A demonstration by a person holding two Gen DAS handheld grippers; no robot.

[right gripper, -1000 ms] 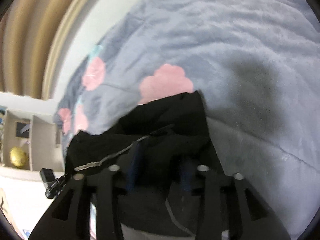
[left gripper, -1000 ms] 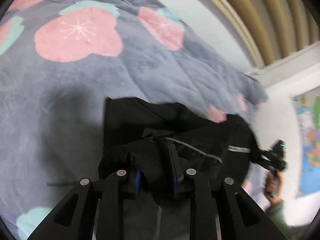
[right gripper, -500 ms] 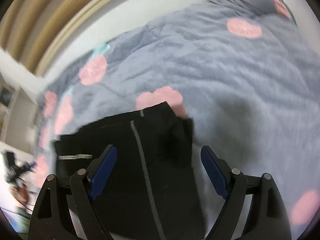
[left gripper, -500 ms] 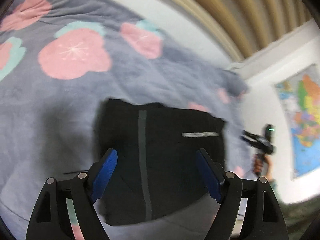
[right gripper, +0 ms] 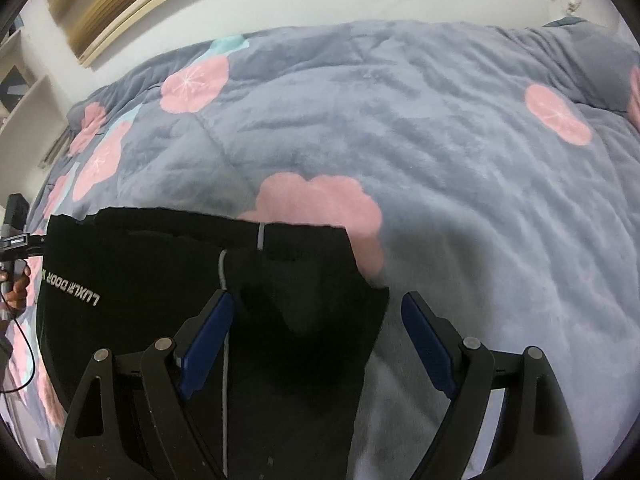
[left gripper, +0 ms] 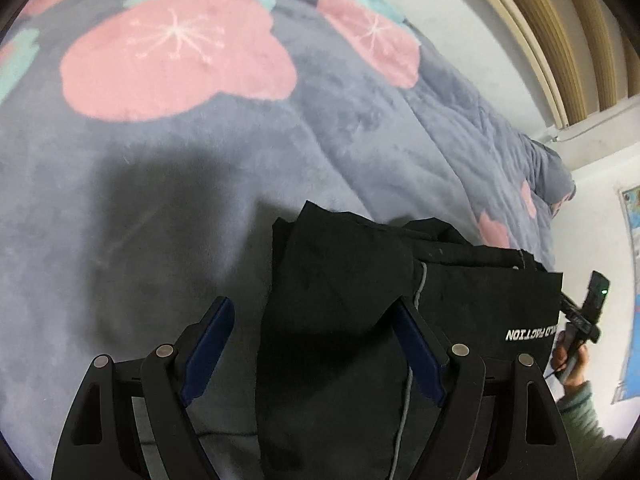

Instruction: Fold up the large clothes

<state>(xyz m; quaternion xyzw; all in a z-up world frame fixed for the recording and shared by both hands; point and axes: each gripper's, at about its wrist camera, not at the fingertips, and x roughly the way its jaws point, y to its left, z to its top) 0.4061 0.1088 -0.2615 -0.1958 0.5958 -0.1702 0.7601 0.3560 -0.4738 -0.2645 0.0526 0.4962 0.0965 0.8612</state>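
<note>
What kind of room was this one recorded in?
Most likely a bedroom: a bed under a plush grey duvet with pink flower prints, a folded black garment lying on it, open wall shelving beside it, and a colourful wall map.

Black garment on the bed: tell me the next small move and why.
Probably lower both open tongs, left and right, onto the near edge of the black garment and grip it for another fold: it lies flat, released, still a wide rectangle on the blanket.
</note>
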